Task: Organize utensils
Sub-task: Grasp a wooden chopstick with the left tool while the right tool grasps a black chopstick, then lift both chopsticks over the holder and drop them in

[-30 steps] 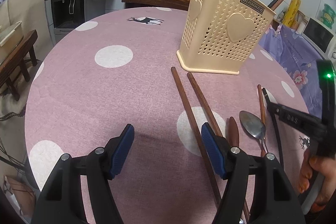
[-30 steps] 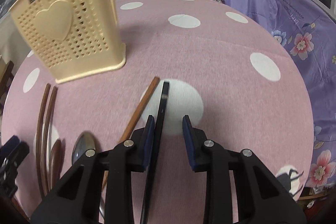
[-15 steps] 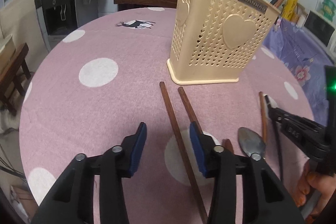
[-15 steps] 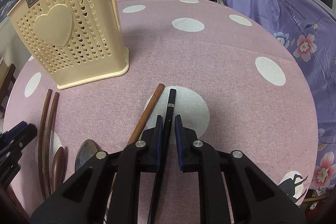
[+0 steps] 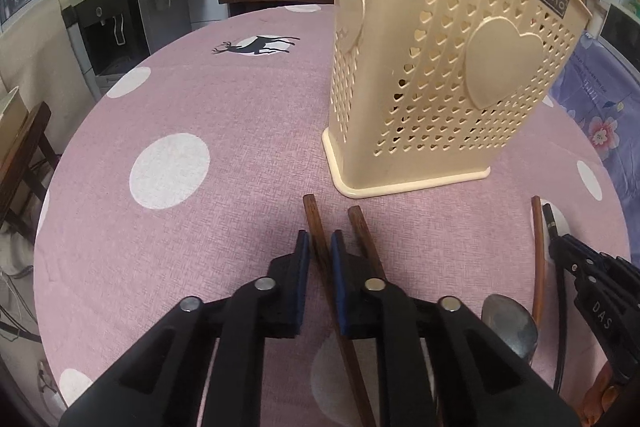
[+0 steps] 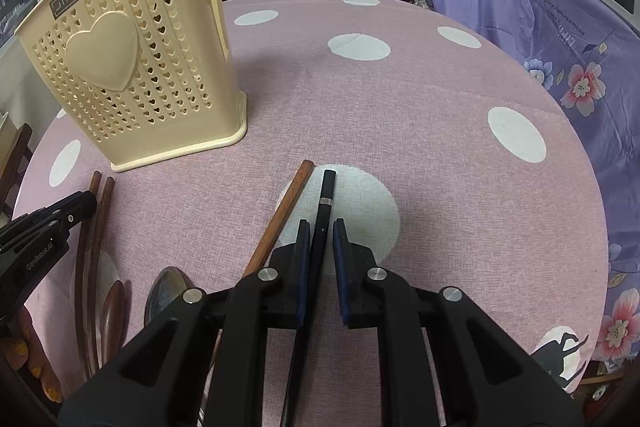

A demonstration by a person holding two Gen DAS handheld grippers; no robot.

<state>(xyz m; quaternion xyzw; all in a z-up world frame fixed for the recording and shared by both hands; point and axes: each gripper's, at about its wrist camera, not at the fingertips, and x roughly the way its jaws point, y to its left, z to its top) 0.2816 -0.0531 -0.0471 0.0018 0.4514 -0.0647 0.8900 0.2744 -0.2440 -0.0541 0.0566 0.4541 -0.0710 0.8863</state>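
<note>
The left gripper [image 5: 319, 245] has its fingers [image 5: 303, 269] clenched on a brown wooden chopstick [image 5: 316, 227], gripped near the end that points at the cream utensil holder [image 5: 440, 67]; the stick's long axis runs from the fingers straight toward the holder's base, and its tip lies just short of that base. A second brown chopstick [image 5: 362, 235] lies just beside it on the right, apart from the fingers and roughly parallel. The right gripper [image 6: 321, 241] has its fingers [image 6: 303, 267] closed around a black chopstick [image 6: 326, 195], whose banded end points forward over a white dot on the pink-clothed bench [image 6: 400, 99]; another brown chopstick [image 6: 288, 203] lies close on its left, angled toward it. A metal spoon [image 6: 164, 291] rests between the two grippers, and a wooden spoon [image 6: 114, 307] lies beside it. Both held sticks lie flat on the bench — so each must, I judge, be lifted and tipped upright before it can drop into the holder's open top, which stands well above them. The left hand looks nearer: the holder rises directly ahead of its fingers, while from the right gripper it sits off to the left and farther back — a sideways reach as well as a lift.
</note>
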